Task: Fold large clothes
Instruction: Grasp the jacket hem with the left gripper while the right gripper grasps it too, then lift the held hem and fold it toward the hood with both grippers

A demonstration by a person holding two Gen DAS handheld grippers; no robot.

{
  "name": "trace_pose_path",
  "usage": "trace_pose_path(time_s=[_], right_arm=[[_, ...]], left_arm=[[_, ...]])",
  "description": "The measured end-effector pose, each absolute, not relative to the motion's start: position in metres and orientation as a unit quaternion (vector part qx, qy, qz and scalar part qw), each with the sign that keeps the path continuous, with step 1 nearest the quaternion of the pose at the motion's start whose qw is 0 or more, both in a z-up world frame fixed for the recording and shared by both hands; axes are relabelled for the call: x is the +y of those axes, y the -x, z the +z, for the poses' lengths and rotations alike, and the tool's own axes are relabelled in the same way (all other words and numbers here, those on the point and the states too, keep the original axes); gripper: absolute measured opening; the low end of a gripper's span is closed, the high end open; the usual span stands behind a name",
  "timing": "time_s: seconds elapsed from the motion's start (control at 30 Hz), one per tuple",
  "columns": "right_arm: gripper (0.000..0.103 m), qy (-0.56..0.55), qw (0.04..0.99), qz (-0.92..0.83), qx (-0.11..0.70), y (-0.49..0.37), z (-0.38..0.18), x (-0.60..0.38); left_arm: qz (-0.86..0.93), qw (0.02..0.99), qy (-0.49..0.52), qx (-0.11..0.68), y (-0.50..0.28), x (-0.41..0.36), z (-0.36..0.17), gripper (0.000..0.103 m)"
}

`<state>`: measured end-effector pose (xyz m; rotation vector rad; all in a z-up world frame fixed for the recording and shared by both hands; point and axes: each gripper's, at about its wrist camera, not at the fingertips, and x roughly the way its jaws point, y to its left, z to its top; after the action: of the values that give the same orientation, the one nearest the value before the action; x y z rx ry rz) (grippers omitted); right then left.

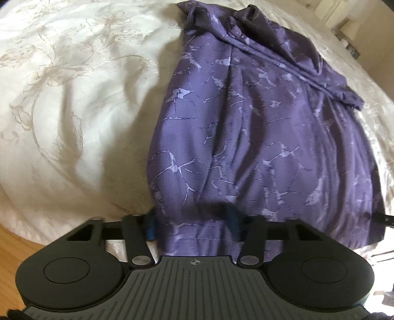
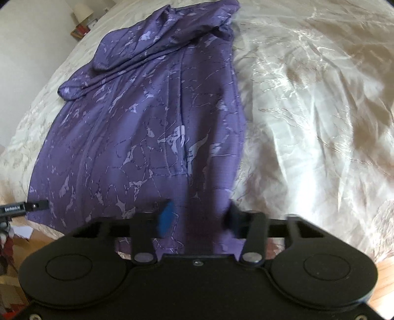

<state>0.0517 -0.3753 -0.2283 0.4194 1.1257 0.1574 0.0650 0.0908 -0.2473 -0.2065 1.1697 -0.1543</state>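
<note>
Both tools grasp the near hem of a purple dress (image 1: 246,128) — left tool (image 1: 192,224), right tool (image 2: 199,216) — spread toward 12 o'clock on a cream bed (image 1: 73,98).

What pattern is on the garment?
Purple garment with pale lilac marble-like veins; clearest in the right wrist view.

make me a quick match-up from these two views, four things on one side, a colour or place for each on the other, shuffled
Things:
1. garment
2. bedspread
3. lamp
4. floor

Descriptions:
A. cream, faint floral pattern
B. far off, beside the bed
C. purple with pale marbling
D. wood, below the bed edge

Pairs: 1-C, 2-A, 3-B, 4-D
</note>
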Motion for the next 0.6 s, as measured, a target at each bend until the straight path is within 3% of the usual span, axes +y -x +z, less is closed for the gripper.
trace_pose_path(time_s=[0.03,0.07,0.13,0.3,0.6], right_arm=[[0.030,-0.197,0.822,0.071,0.530,-0.051,-0.227,-0.377],[0.025,-0.197,0.821,0.069,0.531,-0.050,-0.226,-0.378],[0.019,-0.207,0.820,0.075,0.528,-0.048,-0.223,-0.383],[0.013,-0.253,0.815,0.085,0.514,-0.044,-0.215,-0.394],[0.012,-0.353,0.814,0.118,0.447,-0.051,-0.167,-0.418]], left_arm=[[-0.073,0.826,0.101,0.549,-0.064,0.091,-0.246,0.031],[-0.075,0.826,0.107,0.549,-0.062,0.091,-0.245,0.023],[-0.073,0.829,0.114,0.543,-0.060,0.090,-0.242,0.020],[-0.069,0.835,0.155,0.524,-0.056,0.098,-0.227,0.012],[-0.091,0.852,0.257,0.447,-0.056,0.119,-0.171,0.011]])
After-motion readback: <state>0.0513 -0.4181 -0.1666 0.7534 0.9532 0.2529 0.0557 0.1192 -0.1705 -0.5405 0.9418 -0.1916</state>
